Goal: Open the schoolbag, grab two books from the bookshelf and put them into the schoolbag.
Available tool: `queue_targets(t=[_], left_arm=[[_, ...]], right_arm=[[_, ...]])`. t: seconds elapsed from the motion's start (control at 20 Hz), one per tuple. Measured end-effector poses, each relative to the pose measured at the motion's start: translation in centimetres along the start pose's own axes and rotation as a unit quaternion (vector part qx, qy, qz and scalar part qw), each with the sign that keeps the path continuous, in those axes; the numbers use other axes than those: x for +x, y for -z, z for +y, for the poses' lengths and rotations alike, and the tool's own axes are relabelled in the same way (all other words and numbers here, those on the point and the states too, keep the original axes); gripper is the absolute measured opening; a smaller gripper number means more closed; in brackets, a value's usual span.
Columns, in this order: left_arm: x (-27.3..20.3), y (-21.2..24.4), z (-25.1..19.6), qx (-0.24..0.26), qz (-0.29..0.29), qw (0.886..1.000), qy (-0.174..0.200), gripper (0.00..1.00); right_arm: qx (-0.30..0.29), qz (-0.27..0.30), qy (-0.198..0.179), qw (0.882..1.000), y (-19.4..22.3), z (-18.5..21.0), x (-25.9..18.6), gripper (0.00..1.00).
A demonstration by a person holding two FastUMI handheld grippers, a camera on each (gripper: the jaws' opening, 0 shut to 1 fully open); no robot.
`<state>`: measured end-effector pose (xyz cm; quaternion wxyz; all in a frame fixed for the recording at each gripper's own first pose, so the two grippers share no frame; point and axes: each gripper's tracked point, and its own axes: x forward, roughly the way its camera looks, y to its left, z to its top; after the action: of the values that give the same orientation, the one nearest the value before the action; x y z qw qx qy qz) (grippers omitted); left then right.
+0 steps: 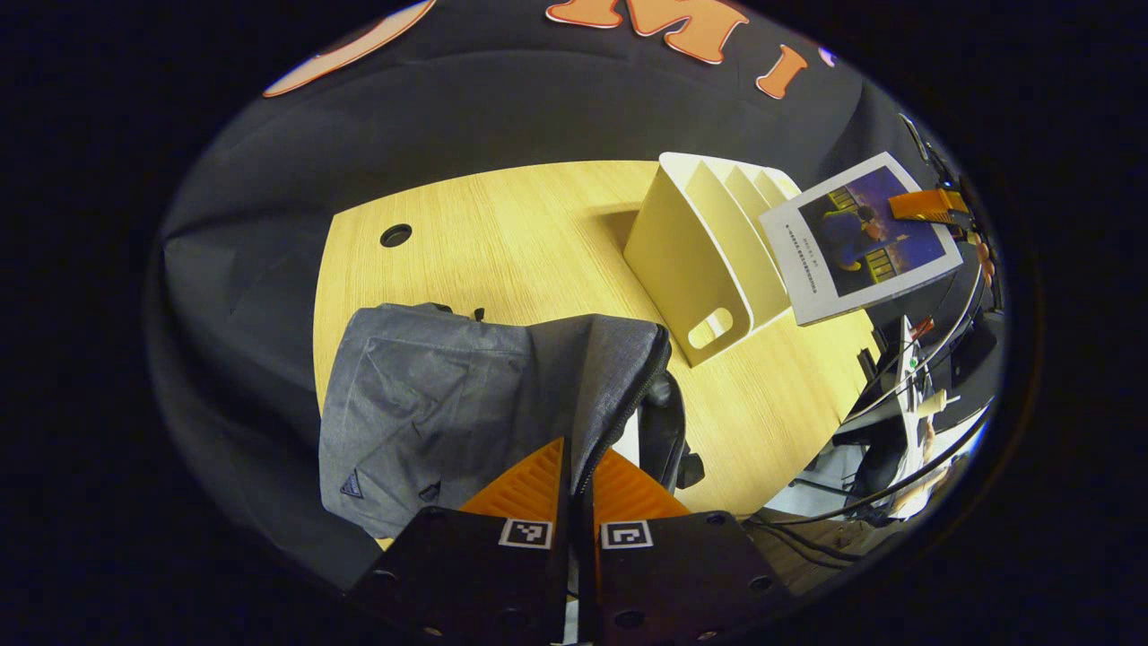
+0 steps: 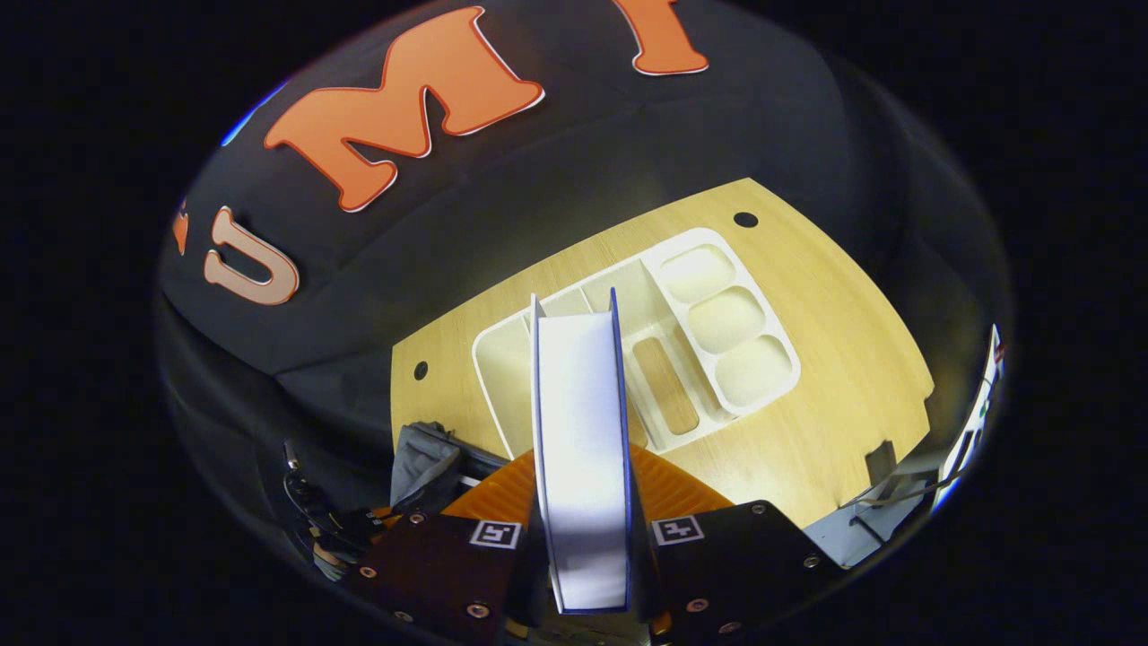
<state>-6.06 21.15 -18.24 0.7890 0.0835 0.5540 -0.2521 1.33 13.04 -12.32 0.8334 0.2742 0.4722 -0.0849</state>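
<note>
The grey schoolbag (image 1: pixel 421 404) lies on the wooden table (image 1: pixel 502 233), its zipper edge lifted. My left gripper (image 1: pixel 581 453) is shut on that zipper edge of the bag's flap. Right of the bag stands the cream bookshelf (image 1: pixel 708 260) with several slots. Above and to the right of it, a book (image 1: pixel 861 238) with a blue picture cover hangs in the air, held by my right gripper (image 1: pixel 901 206). In the right gripper view that book (image 2: pixel 578 395) stands edge-on between the fingers of my right gripper (image 2: pixel 583 453), over the bookshelf (image 2: pixel 717 323). A corner of the schoolbag (image 2: pixel 421 467) shows at lower left.
A round cable hole (image 1: pixel 395 235) sits near the table's far left corner. Cables and equipment (image 1: pixel 906 404) crowd the space beyond the table's right edge. The black cloth wall closes off the back.
</note>
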Motion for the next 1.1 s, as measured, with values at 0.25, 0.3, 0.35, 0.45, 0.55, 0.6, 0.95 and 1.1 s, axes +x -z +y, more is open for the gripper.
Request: queue_targets(t=[0.25,0.3,0.35,0.45,0.55,0.6,0.95,1.1], left_arm=[[-0.5,-0.1,0.5,0.034,0.003,0.999,0.010,0.06],[-0.5,-0.3,0.6,0.039,0.003,0.999,0.011,0.06],[-0.5,-0.4,0.8,0.043,0.003,0.999,0.012,0.06],[-0.9,-0.4,0.9,0.051,0.003,0.999,0.013,0.06],[-1.0,-0.3,1.1,0.059,0.003,0.998,0.014,0.06],[-1.0,-0.3,1.1,0.062,0.002,0.998,0.014,0.06],[-2.9,-1.4,1.7,0.065,-0.014,0.998,0.005,0.06],[-5.5,-1.8,2.3,0.067,-0.022,0.998,-0.003,0.06]], right_arm=[[0.049,-0.004,-0.035,0.998,4.8,1.3,-0.9,0.38],[0.056,-0.008,-0.039,0.998,5.5,1.4,-1.0,0.39],[0.064,-0.010,-0.044,0.997,6.2,1.6,-1.2,0.39],[0.078,-0.016,-0.064,0.995,7.7,2.7,-1.7,0.38],[0.087,-0.018,-0.088,0.992,9.0,4.0,-1.9,0.38],[0.090,-0.018,-0.098,0.991,9.6,4.7,-1.8,0.38],[0.082,0.023,-0.163,0.983,15.0,10.1,2.1,0.38],[0.085,0.046,-0.187,0.978,17.3,12.1,4.4,0.38]])
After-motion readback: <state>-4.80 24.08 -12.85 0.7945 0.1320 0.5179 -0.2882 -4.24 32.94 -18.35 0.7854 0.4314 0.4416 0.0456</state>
